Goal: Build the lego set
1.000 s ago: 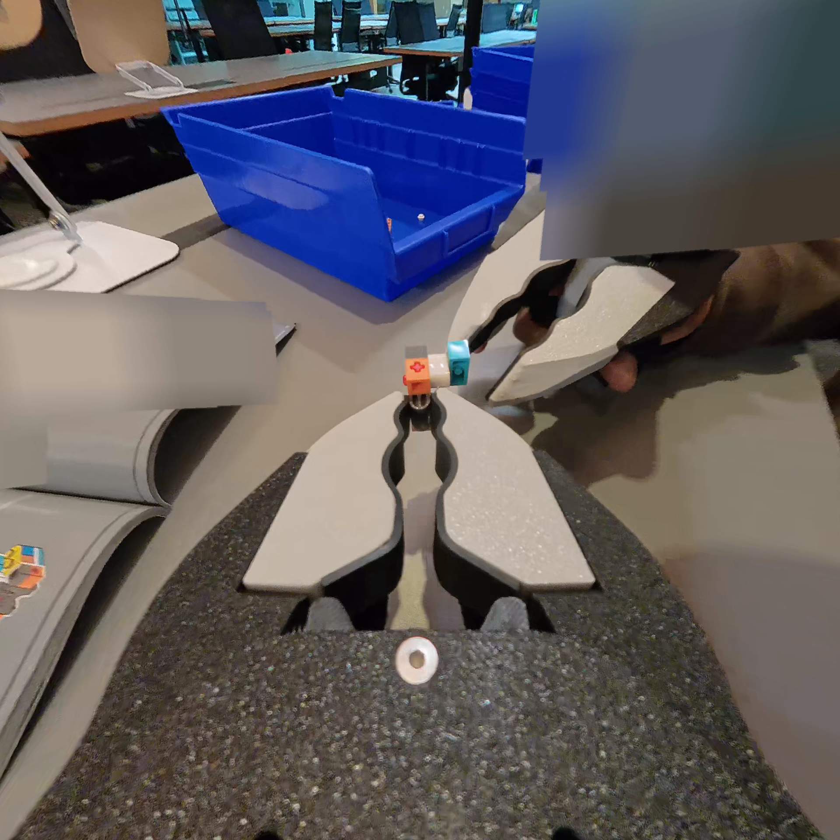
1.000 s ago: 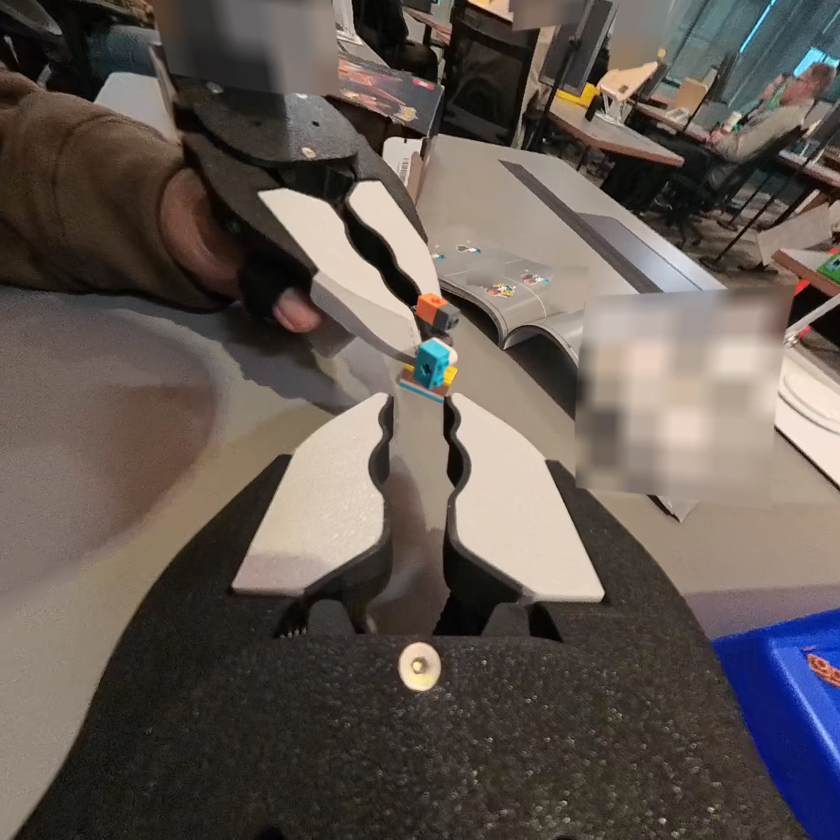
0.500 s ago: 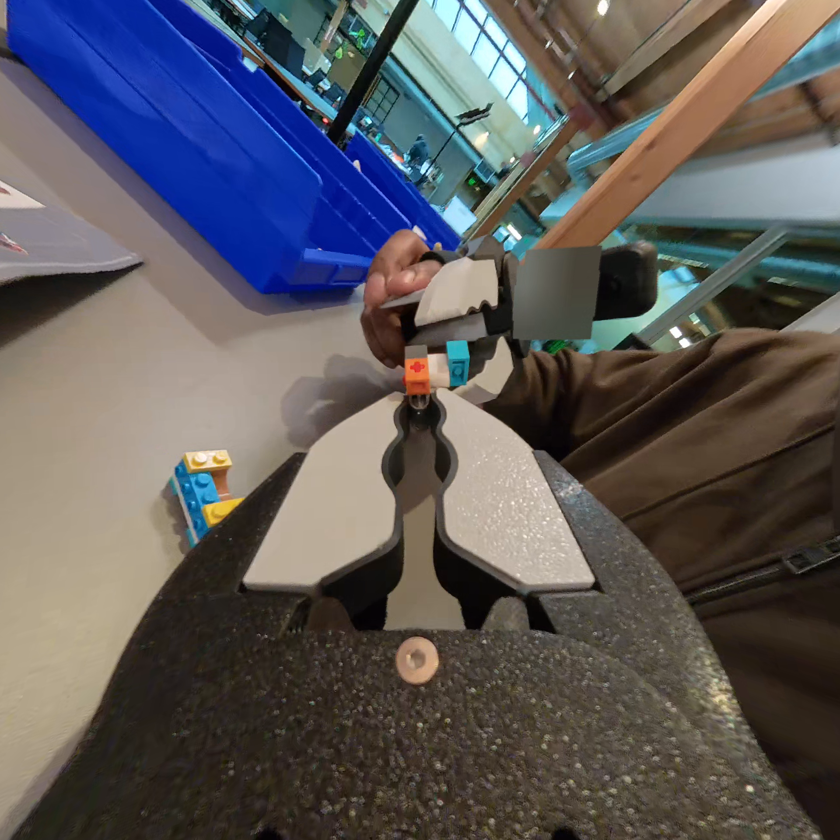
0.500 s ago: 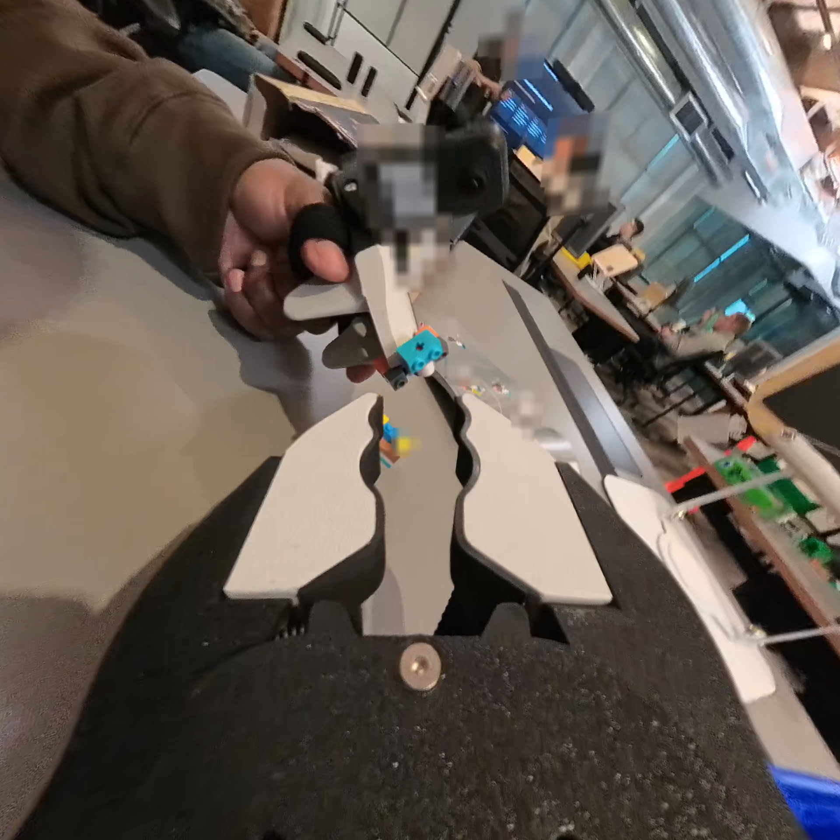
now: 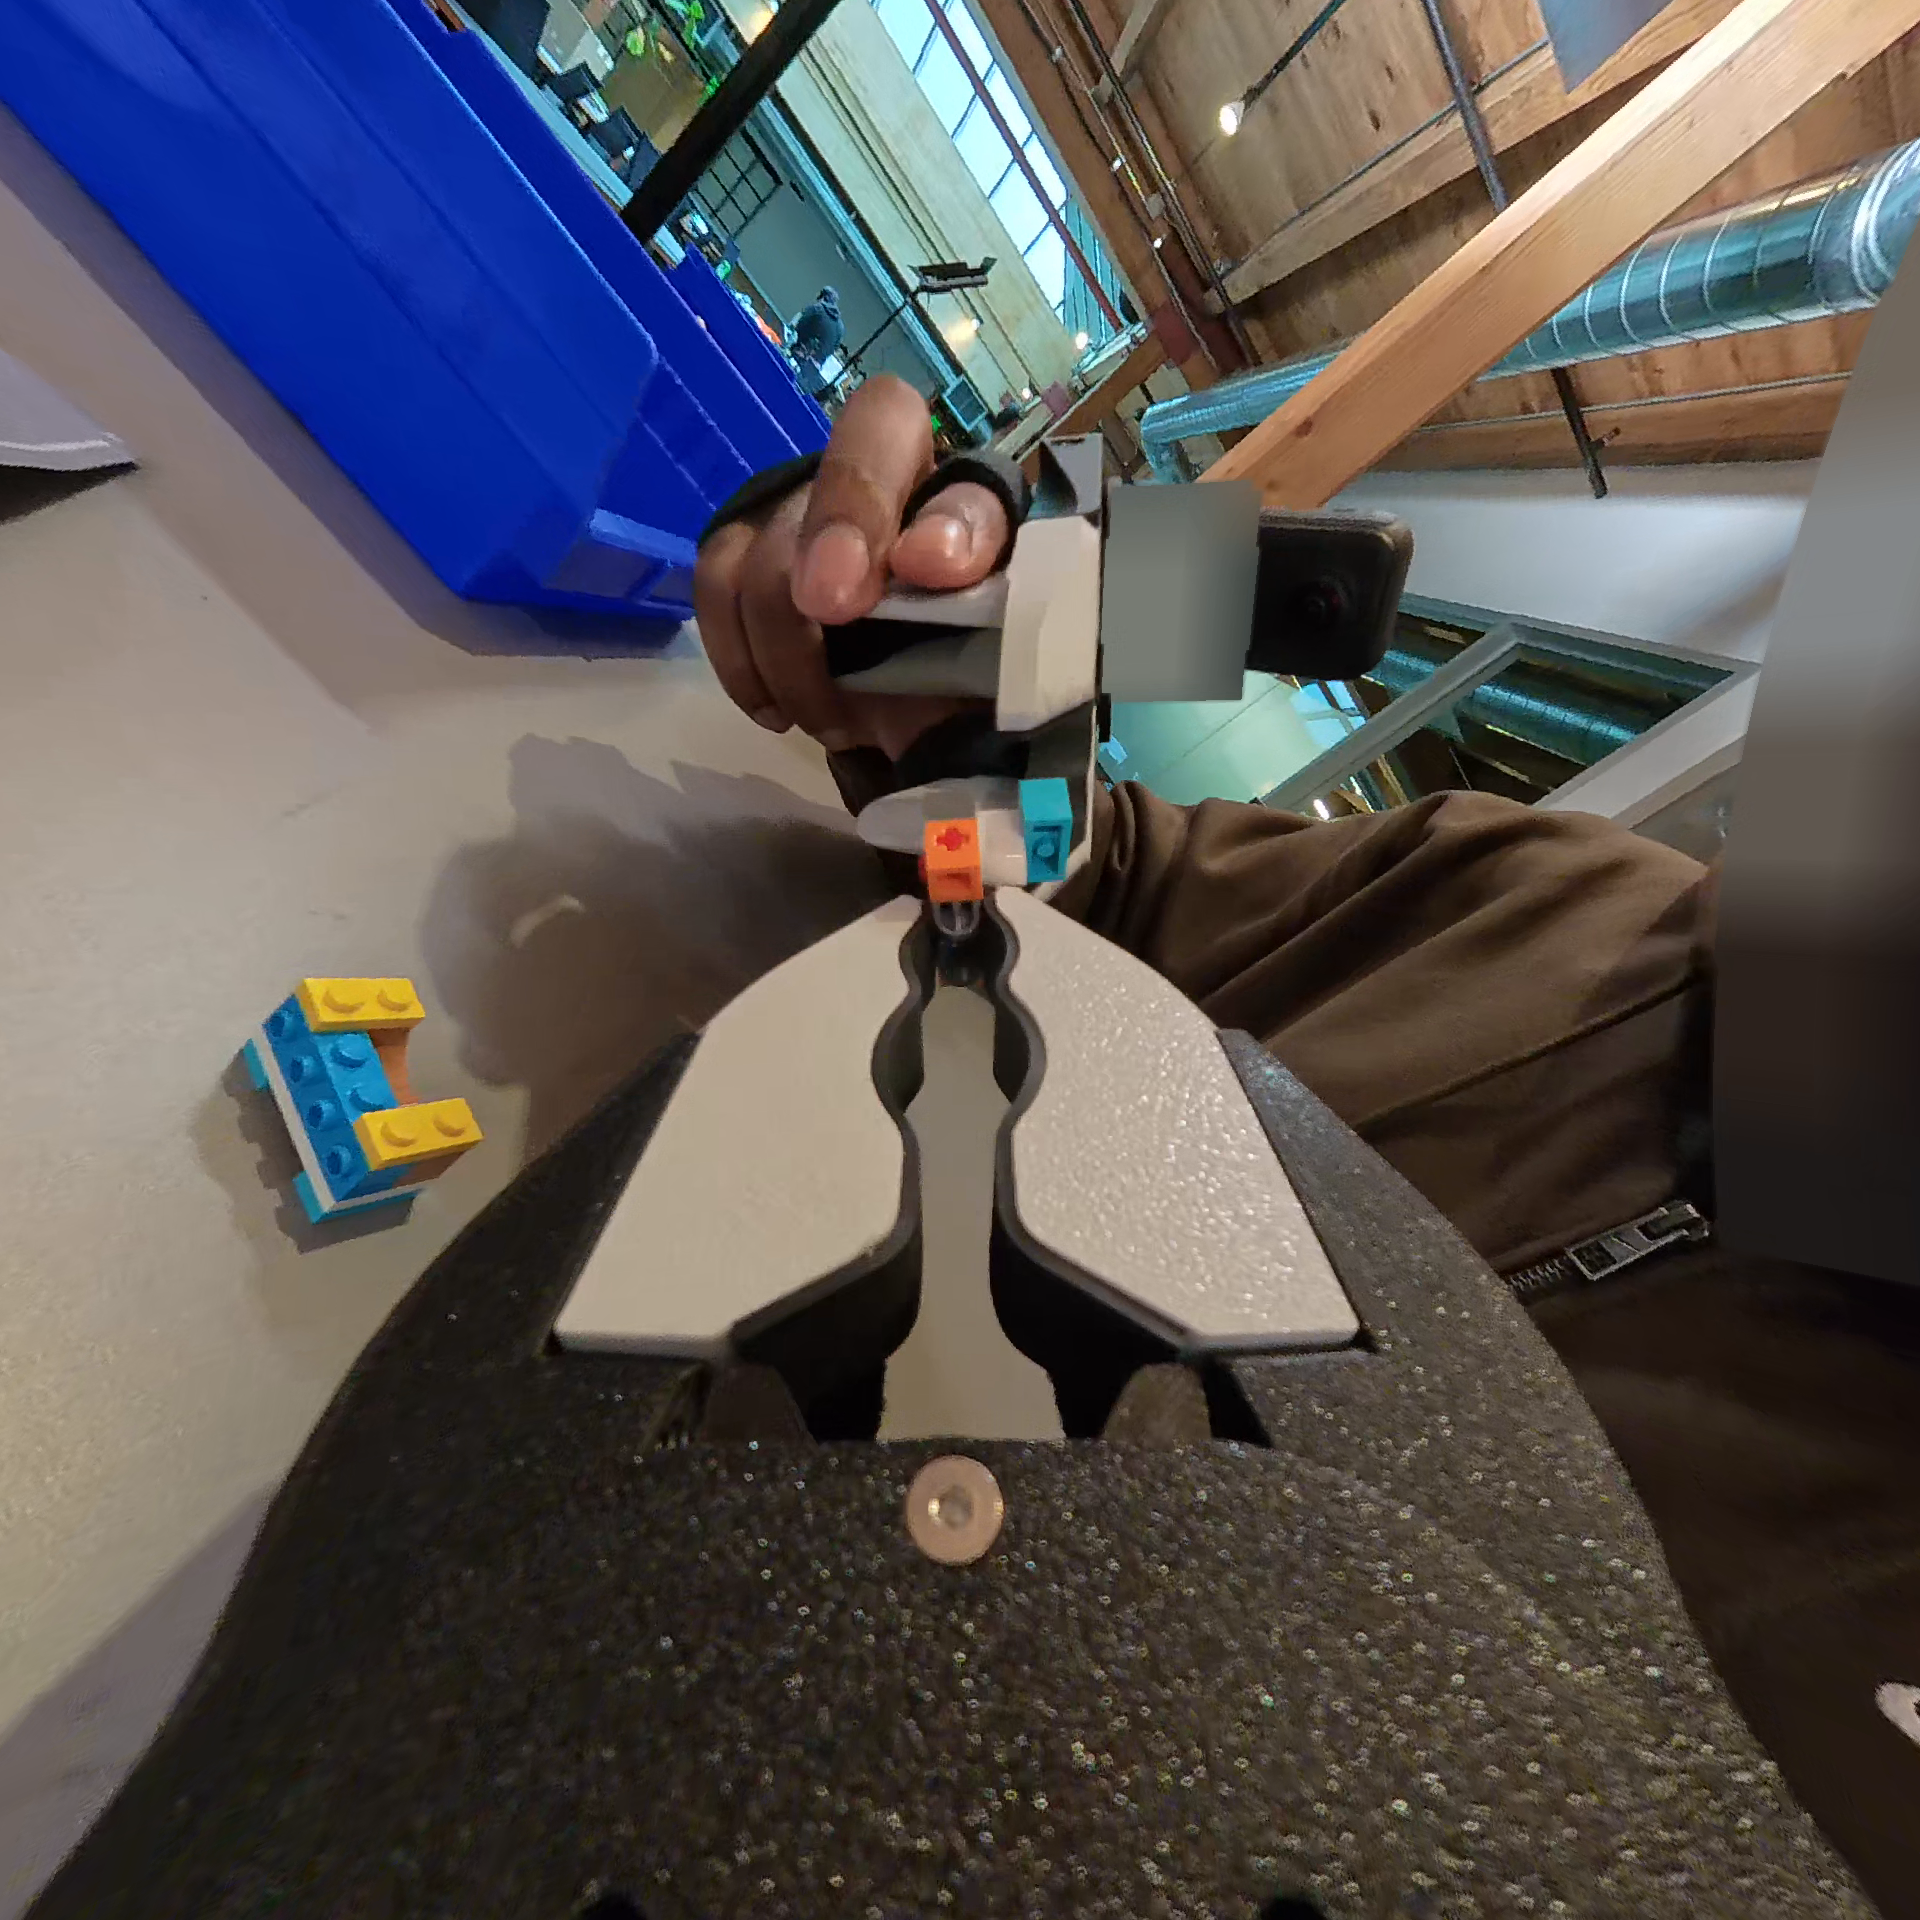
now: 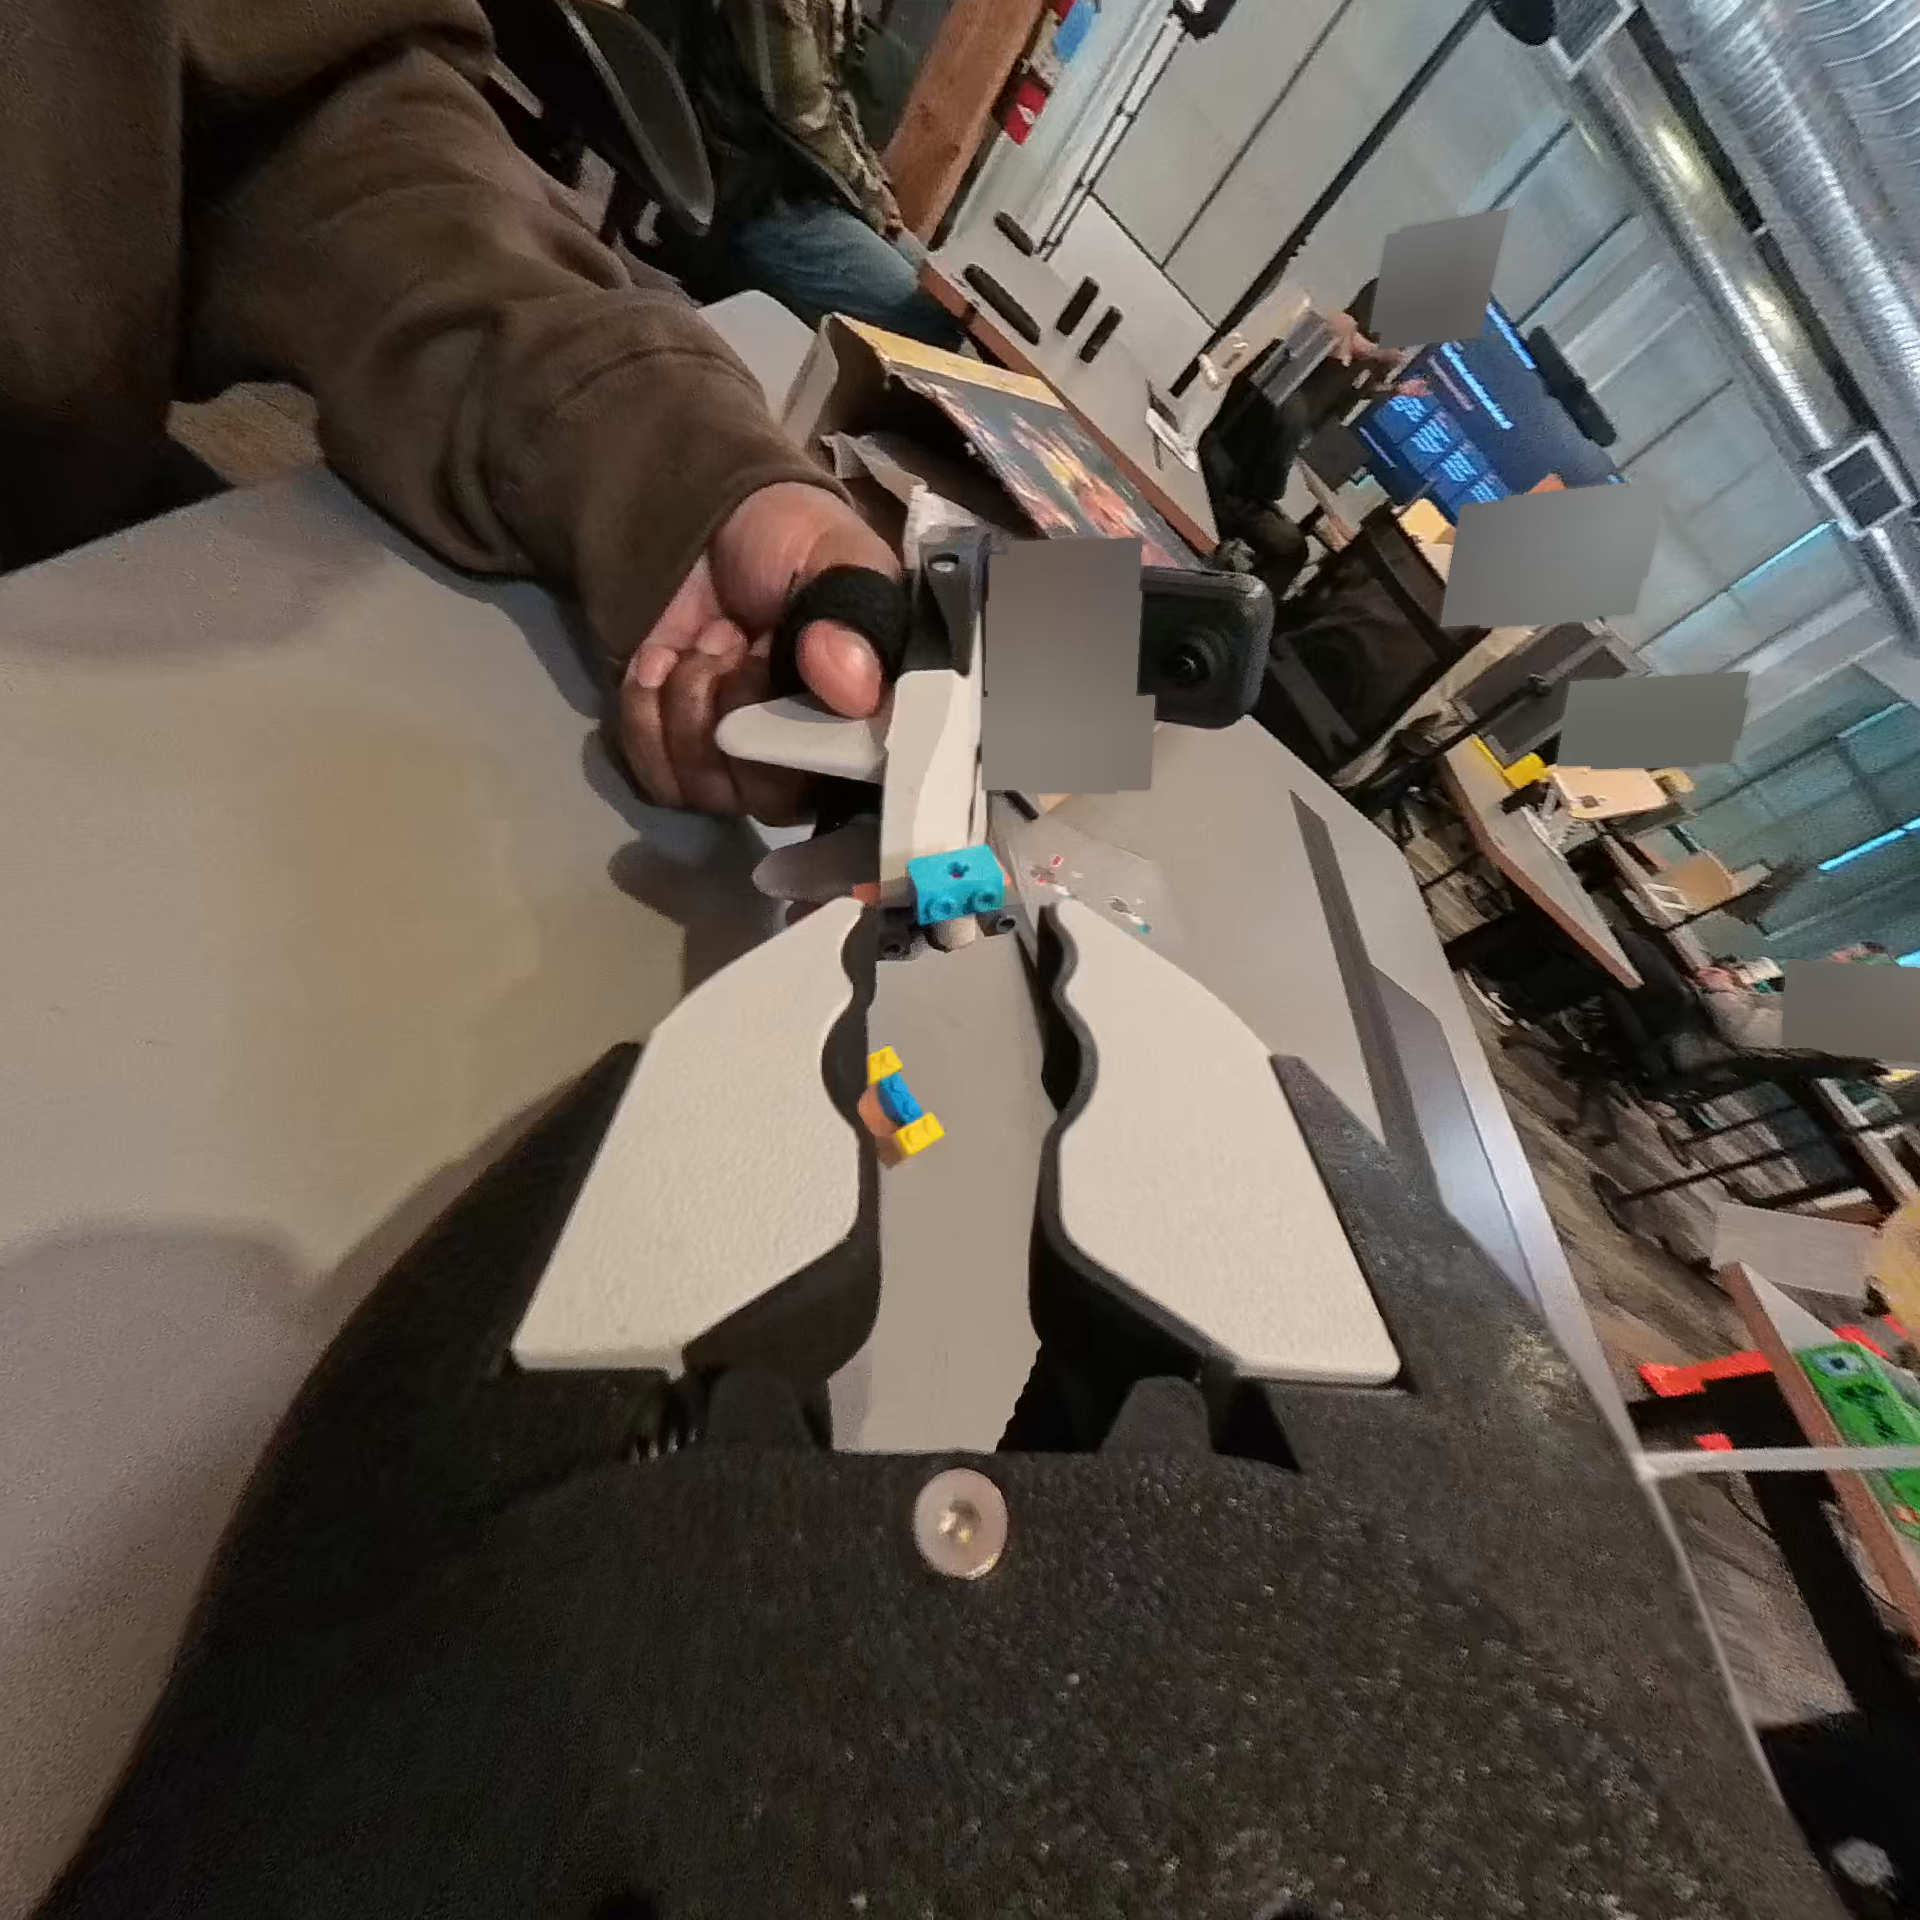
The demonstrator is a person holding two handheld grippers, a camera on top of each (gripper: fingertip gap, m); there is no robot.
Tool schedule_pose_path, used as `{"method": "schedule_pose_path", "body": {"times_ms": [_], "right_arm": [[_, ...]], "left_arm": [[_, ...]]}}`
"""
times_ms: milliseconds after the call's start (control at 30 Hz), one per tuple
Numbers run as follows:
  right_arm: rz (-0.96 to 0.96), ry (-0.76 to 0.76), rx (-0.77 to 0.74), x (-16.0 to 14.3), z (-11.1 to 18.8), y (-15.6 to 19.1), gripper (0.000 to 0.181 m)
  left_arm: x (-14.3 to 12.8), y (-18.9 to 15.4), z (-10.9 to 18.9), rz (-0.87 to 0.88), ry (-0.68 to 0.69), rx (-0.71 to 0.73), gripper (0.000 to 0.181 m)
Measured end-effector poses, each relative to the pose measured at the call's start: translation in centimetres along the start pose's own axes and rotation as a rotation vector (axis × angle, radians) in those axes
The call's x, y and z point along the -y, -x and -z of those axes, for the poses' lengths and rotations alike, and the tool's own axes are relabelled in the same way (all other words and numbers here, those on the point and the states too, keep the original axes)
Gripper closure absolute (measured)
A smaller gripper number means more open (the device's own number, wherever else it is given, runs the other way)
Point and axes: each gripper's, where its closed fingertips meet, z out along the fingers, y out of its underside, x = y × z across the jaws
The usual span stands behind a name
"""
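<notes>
The left gripper (image 5: pixel 961 920) pinches a small pin under a little brick cluster (image 5: pixel 992 847) of orange, white and teal, held up in the air. The right gripper (image 6: pixel 951 914) has its fingers spread apart around that same cluster, tips just beside it. Down on the grey tabletop (image 5: pixel 208 831) a blue-and-yellow brick assembly (image 5: pixel 353 1101) lies alone, with a blue bin (image 5: pixel 395 312) beyond it.
</notes>
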Motion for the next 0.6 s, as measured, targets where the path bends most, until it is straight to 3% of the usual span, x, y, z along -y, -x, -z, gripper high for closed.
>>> {"method": "schedule_pose_path", "body": {"times_ms": [600], "right_arm": [[-0.053,-0.050,0.100,0.2,-0.3,1.9,0.165]], "left_arm": [[-1.6,-0.2,-0.6,0.058,0.095,-0.022,0.173]]}}
